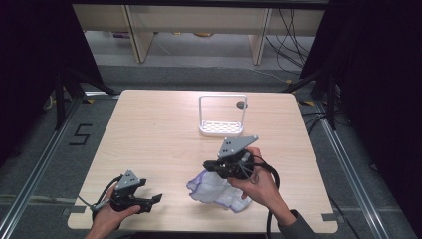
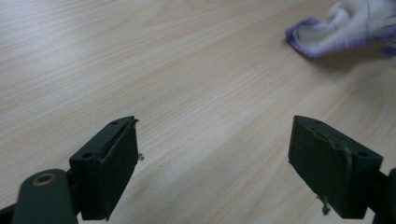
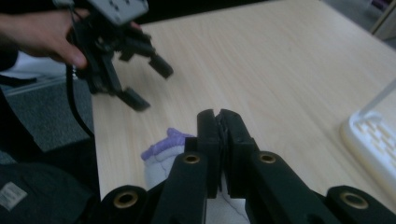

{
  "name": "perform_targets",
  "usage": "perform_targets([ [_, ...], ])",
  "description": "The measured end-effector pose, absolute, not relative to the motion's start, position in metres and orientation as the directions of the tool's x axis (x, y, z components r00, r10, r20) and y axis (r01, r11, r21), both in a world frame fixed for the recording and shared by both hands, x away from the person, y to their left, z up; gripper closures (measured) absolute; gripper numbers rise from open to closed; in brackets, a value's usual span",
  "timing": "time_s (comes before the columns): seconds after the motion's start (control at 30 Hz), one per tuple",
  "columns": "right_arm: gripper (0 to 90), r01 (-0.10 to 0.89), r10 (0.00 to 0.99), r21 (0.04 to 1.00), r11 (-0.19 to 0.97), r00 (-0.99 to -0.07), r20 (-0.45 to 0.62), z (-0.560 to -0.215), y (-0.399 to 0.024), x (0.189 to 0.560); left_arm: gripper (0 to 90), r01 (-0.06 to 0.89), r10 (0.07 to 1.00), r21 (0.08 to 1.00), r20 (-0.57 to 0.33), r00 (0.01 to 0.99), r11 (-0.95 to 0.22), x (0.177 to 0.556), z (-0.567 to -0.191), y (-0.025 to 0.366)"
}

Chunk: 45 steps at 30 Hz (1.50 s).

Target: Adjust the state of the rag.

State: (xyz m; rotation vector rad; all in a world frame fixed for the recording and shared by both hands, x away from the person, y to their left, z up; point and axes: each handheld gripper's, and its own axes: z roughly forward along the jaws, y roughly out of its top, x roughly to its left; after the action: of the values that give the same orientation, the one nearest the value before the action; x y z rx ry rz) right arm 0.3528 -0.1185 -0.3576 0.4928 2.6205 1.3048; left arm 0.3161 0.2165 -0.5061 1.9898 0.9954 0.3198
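Observation:
A white cloth with purple edging lies bunched at the table's near middle, one part drawn up to my right gripper. In the right gripper view the jaws of that gripper are pressed together, and the cloth hangs just under them, apparently pinched. My left gripper rests low over the table's near left corner and holds nothing. Its jaws stand wide apart over bare wood, with the cloth far off at the upper right. From the right gripper's camera, the left gripper shows open in a hand.
A white wire-framed rack with a slotted base stands at the back middle of the wooden table; its corner shows at the right edge of the right gripper view. Dark curtains flank the table, with shelving legs and cables behind it.

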Motion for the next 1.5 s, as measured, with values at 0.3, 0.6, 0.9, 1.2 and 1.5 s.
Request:
perform_targets([
  [0.3, 87.5, 0.156, 0.351, 0.86, 0.487, -0.936, -0.029, -0.324, -0.112, 0.355, 15.7, 0.528, 0.753, 0.789, -0.131, 0.645, -0.314, 0.316, -0.503, 0.221],
  [0.6, 87.4, 0.446, 0.537, 0.731, 0.517, -0.834, 0.129, -0.428, -0.183, 0.401, 15.7, 0.536, 0.753, 0.791, -0.151, 0.641, -0.297, 0.32, -0.508, 0.212],
  [0.9, 86.2, 0.525, 0.612, 0.684, 0.507, -0.778, 0.143, -0.469, -0.211, 0.437, 15.7, 0.471, 0.667, 0.814, -0.145, 0.731, -0.339, 0.321, -0.504, 0.179],
  [1.2, 53.8, 0.587, 0.695, 0.696, 0.413, -0.697, 0.175, -0.459, -0.21, 0.437, 16.7, 0.36, 0.518, 0.823, -0.095, 0.85, -0.439, 0.315, -0.495, 0.12],
  [1.5, 44.9, 0.549, 0.727, 0.729, 0.41, -0.679, 0.103, -0.435, -0.223, 0.406, 18.6, 0.322, 0.476, 0.827, -0.076, 0.876, -0.461, 0.316, -0.494, 0.088],
])
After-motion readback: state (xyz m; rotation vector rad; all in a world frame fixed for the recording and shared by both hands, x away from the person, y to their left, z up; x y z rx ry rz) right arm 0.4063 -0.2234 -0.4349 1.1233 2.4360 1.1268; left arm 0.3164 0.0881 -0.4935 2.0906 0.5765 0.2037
